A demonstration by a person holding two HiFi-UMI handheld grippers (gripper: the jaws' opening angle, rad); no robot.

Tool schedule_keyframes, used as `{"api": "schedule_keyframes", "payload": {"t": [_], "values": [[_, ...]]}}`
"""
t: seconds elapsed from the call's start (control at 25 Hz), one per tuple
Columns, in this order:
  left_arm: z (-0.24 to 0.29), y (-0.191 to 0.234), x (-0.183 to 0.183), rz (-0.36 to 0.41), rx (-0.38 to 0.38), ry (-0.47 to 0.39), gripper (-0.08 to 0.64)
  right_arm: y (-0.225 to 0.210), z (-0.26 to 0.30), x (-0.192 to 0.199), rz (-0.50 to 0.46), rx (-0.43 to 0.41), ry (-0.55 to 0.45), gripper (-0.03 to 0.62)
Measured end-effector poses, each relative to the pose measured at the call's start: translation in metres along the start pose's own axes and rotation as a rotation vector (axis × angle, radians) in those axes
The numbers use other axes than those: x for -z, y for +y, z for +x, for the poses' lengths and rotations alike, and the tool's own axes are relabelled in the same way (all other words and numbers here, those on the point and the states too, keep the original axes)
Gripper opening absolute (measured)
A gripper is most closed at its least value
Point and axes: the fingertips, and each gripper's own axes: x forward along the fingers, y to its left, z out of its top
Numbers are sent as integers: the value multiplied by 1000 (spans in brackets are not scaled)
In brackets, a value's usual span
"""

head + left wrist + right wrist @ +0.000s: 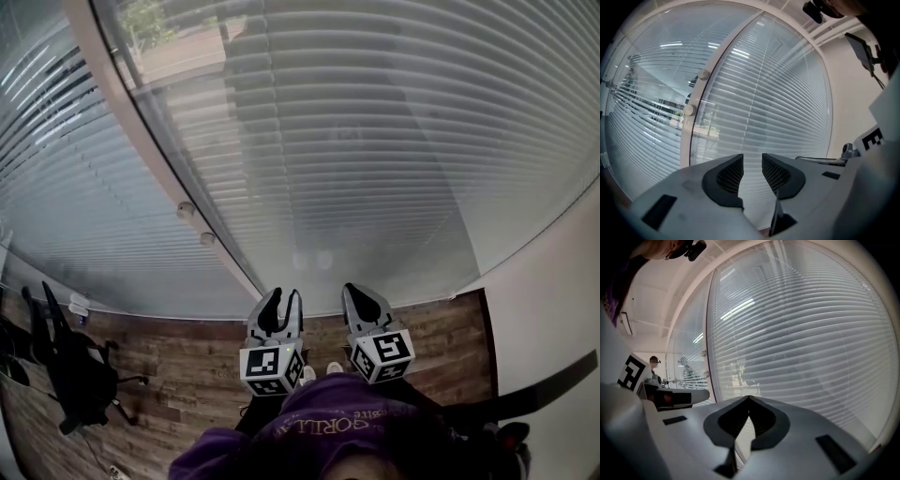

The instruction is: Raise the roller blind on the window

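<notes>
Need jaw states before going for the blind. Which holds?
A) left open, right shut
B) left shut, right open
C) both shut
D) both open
A: the left gripper has jaws apart with only the blind showing between, while the right gripper has its tips together on nothing.

Blind [375, 141] hangs over the window pane straight ahead, with a second blind [66, 206] over the pane to its left. Mullion [155, 155] stands between them with two knobs [186, 210] on it, one above the other. Left gripper [285, 294] and right gripper [352, 291] sit side by side before the first blind's lower edge. Office chair [70, 370] stands on the floor [187, 361] far left. Wall [553, 309] is at right.
</notes>
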Motion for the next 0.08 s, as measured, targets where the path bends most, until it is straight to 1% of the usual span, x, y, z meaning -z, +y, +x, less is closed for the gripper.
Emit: {"api": "schedule_keyframes", "payload": {"t": [0.08], "values": [[0, -2, -3, -5, 2, 0, 124, 0, -1, -4, -3, 0, -2, -3]]}}
